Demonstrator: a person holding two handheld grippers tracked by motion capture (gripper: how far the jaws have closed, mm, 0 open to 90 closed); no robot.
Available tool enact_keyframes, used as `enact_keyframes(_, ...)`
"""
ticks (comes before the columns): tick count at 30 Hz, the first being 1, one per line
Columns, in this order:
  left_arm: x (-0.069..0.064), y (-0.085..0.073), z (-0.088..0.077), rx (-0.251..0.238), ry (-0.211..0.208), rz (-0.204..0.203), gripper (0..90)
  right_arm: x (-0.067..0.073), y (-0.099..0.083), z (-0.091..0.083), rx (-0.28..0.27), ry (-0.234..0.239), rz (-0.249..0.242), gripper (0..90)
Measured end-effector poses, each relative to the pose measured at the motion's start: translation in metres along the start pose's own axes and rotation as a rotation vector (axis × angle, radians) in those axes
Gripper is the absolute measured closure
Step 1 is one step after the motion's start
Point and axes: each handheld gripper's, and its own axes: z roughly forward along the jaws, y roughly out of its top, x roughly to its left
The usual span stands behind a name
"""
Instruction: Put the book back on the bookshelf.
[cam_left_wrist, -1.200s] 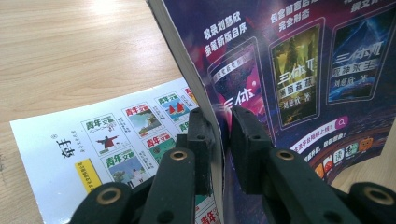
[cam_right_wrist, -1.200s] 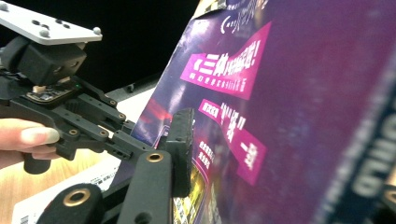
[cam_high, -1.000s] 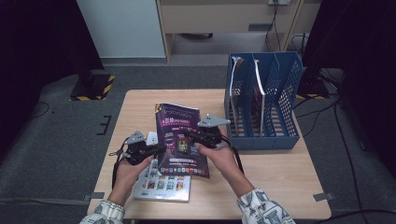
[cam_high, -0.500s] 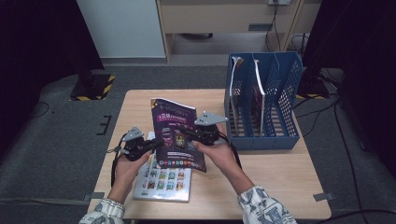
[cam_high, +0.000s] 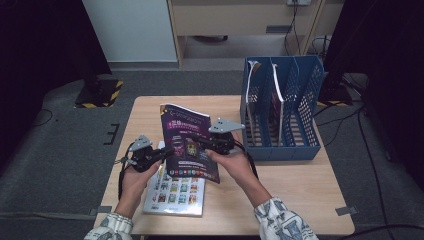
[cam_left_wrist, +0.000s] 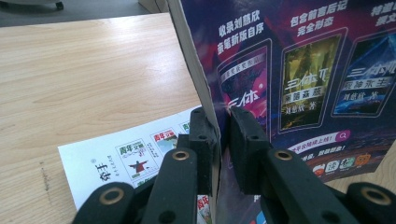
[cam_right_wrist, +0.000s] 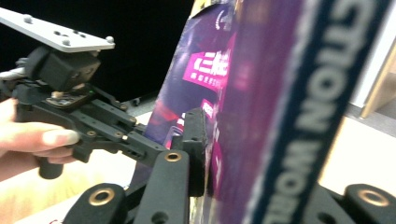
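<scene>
Pale wood counter (cam_high: 300, 185): both tools, left tool (cam_high: 167, 151) and right tool (cam_high: 201, 141), clamp the purple magazine (cam_high: 189, 145), upright at centre. Light, floppy, glossy; grip near the spine, blue rack (cam_high: 280, 107) at two o'clock.

Two black jaws of the left gripper (cam_left_wrist: 223, 144) rise from the bottom edge and clamp the lower edge of a glossy purple magazine (cam_left_wrist: 299, 79), one pad on each side of its cover. The magazine stands tilted, its cover printed with white Chinese characters and three small book pictures. Below it, a white printed booklet (cam_left_wrist: 116, 158) with small colour pictures lies flat on the light wooden table (cam_left_wrist: 84, 70).
</scene>
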Motion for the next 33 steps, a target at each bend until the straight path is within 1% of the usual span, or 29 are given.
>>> enact_keyframes(3, 0.000, 0.001, -0.001, -0.009, 0.001, 0.002, 79.5, 0.002, 0.002, 0.001, -0.005, 0.014, -0.007, 76.1)
enact_keyframes(5, 0.000, 0.001, -0.002, -0.012, 0.007, 0.008, 79.6, 0.002, 0.004, 0.002, -0.010, 0.013, -0.008, 75.8)
enact_keyframes(7, 0.001, 0.001, -0.003, -0.019, 0.003, 0.003, 79.7, 0.002, 0.005, 0.004, -0.013, 0.017, -0.006, 75.3)
enact_keyframes(13, 0.002, 0.002, -0.004, -0.026, -0.004, -0.002, 80.8, 0.000, 0.007, 0.008, -0.004, 0.000, -0.010, 75.5)
enact_keyframes(15, 0.002, 0.003, -0.004, -0.029, -0.002, 0.002, 81.4, -0.002, 0.009, 0.008, 0.003, -0.001, -0.002, 77.2)
enact_keyframes(17, 0.002, 0.005, -0.005, -0.033, 0.002, 0.009, 82.0, -0.004, 0.011, 0.008, 0.006, -0.011, -0.012, 80.9)
enact_keyframes(19, 0.003, 0.007, -0.005, -0.041, 0.007, 0.006, 82.6, -0.005, 0.013, 0.008, 0.006, -0.016, -0.018, 81.8)
enact_keyframes(20, 0.003, 0.008, -0.005, -0.047, 0.011, 0.004, 83.2, -0.005, 0.014, 0.008, -0.002, -0.013, -0.014, 82.2)
enact_keyframes(22, 0.003, 0.008, -0.005, -0.049, 0.014, 0.008, 83.7, -0.006, 0.015, 0.008, -0.013, -0.011, -0.021, 82.9)
enact_keyframes(24, 0.004, 0.007, -0.006, -0.048, 0.011, 0.011, 83.6, -0.006, 0.014, 0.009, -0.019, -0.008, -0.019, 82.9)
enact_keyframes(26, 0.003, 0.006, -0.006, -0.051, 0.014, 0.013, 83.5, -0.007, 0.013, 0.010, -0.030, -0.007, -0.011, 82.9)
enact_keyframes(28, 0.002, 0.006, -0.006, -0.052, 0.017, 0.014, 83.2, -0.007, 0.012, 0.009, -0.039, -0.017, -0.016, 83.5)
enact_keyframes(29, 0.002, 0.006, -0.006, -0.053, 0.017, 0.011, 83.0, -0.007, 0.011, 0.009, -0.042, -0.013, -0.012, 83.7)
enact_keyframes(33, 0.003, 0.005, -0.006, -0.057, 0.009, 0.010, 82.6, -0.007, 0.009, 0.007, -0.060, -0.011, -0.002, 83.7)
